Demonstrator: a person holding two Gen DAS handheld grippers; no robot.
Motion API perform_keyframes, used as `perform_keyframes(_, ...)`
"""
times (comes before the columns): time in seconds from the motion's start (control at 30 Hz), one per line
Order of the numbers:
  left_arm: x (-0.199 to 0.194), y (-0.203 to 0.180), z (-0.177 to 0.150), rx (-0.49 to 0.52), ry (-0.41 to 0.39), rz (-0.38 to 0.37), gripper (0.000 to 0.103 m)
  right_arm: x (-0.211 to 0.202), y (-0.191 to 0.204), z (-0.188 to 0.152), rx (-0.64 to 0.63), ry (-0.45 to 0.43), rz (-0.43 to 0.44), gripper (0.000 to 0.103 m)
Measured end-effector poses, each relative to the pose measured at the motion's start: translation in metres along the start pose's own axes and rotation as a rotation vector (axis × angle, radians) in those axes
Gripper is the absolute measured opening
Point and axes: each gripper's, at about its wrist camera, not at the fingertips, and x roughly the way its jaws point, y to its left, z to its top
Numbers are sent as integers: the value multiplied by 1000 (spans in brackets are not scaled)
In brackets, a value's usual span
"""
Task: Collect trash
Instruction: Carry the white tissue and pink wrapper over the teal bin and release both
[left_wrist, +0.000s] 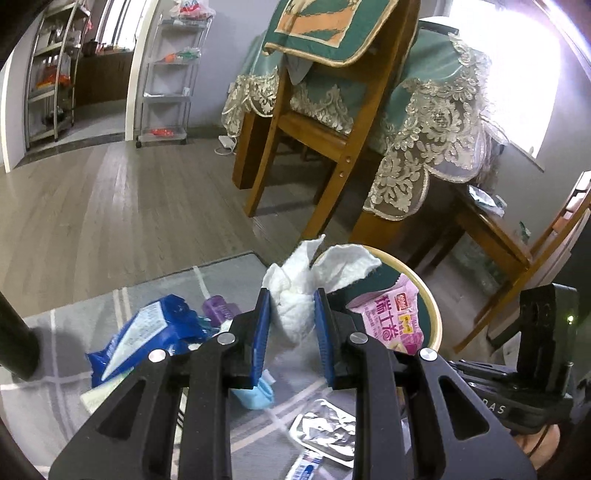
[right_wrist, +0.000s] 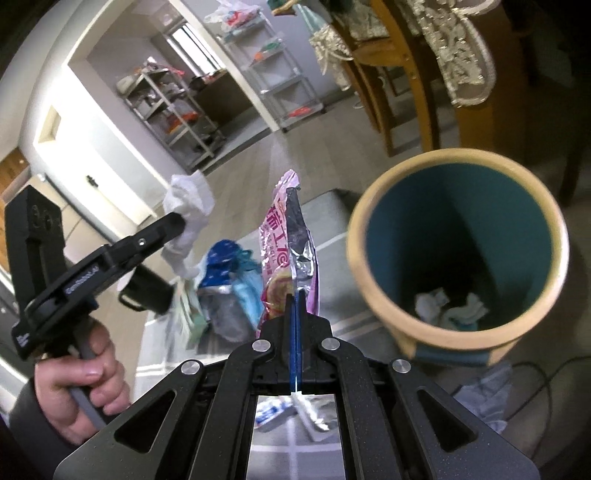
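My left gripper (left_wrist: 293, 297) is shut on a crumpled white tissue (left_wrist: 295, 306), pinched between its blue pads and held above the rug. My right gripper (right_wrist: 295, 295) is shut on a pink snack wrapper (right_wrist: 284, 243) with a silver inside, which stands up from its tips. To the right of that wrapper is a round bin (right_wrist: 354, 236) with a tan rim and teal inside, holding a few white scraps (right_wrist: 443, 302). In the right wrist view my left gripper (right_wrist: 177, 221) hangs at the left with the tissue (right_wrist: 188, 203), held by a hand (right_wrist: 81, 376). The left wrist view shows the bin (left_wrist: 428, 295) just behind the tissue.
On the grey rug (left_wrist: 55, 369) lie a blue packet (left_wrist: 147, 332), a purple piece (left_wrist: 218, 308), a light blue scrap (left_wrist: 258, 397), a silver foil wrapper (left_wrist: 325, 432) and a small tube (left_wrist: 306, 465). A wooden chair (left_wrist: 332, 147) and a lace-covered table (left_wrist: 436, 122) stand behind the bin.
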Motion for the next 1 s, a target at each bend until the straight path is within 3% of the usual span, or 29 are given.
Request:
perform_keyframes(0.27, 21, -28, 1, 21, 36, -50, 23, -19, -15, 4, -19, -57, -91, 1)
perform_keyframes(0.53, 46, -56, -2, 47, 75, -92, 23, -28, -51, 7, 49, -82, -132, 1)
perform_keyframes(1.0, 89, -80, -3, -26, 125, -211, 23, -27, -93, 11, 131, -105, -190, 1)
